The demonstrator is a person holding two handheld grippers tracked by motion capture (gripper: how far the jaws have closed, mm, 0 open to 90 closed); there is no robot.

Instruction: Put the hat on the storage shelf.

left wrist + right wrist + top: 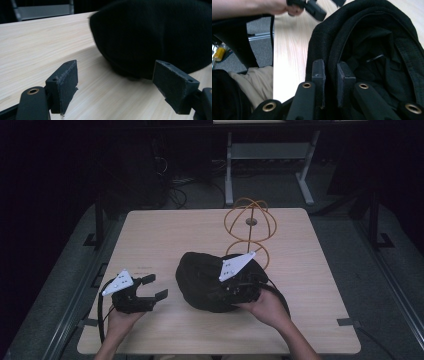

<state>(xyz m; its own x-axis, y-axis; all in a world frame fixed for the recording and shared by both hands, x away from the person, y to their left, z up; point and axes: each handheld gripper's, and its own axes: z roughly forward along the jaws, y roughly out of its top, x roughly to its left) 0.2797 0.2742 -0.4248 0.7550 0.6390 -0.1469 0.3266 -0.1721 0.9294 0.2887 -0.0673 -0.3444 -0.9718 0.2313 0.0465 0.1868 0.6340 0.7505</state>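
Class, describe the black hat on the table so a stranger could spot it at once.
Start at the pale wooden table. Just in front of the orange wire stand sits a black hat, its rim pinched by the right gripper. It is the soft, dark, rounded thing there; the stand is thin, bright wire.

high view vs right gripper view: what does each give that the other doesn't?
High view alone: the orange wire stand upright behind the black hat, and the whole table top with both hands at its near edge.

Right gripper view alone: the right gripper clamped on the hat's rim, one jaw outside, one inside, plus the hat's dark lining.

Both: the hat, the wooden table and the left gripper, jaws apart and holding nothing.
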